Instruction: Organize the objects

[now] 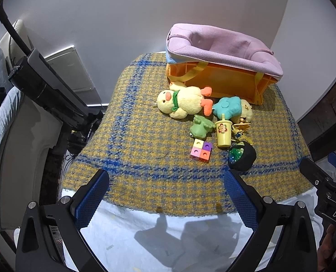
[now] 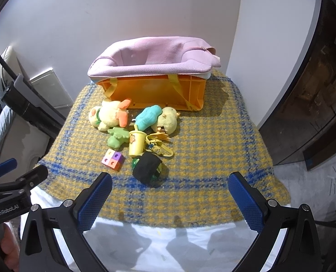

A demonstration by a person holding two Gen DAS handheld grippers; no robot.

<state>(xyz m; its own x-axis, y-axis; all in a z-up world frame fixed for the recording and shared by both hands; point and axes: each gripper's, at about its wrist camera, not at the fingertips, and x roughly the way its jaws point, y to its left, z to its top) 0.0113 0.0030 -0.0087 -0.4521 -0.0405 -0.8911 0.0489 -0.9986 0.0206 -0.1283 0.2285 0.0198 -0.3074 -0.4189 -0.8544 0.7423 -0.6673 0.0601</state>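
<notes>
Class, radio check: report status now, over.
Left hand-held gripper open, right hand-held gripper open, both empty. Toys loose before basket. Nothing in the way.

An orange basket (image 2: 158, 90) with a pink fabric liner stands at the far edge, its opening facing up. Before it lie a yellow plush duck (image 2: 110, 115) on its side and a second plush (image 2: 165, 120) (partly under a teal piece). Nearer stand a yellow cup (image 2: 136, 142), a green frog toy (image 2: 116, 138), a four-colour cube block (image 2: 112, 159), a yellow keychain (image 2: 160, 146) and a black roll (image 2: 147, 167).
</notes>
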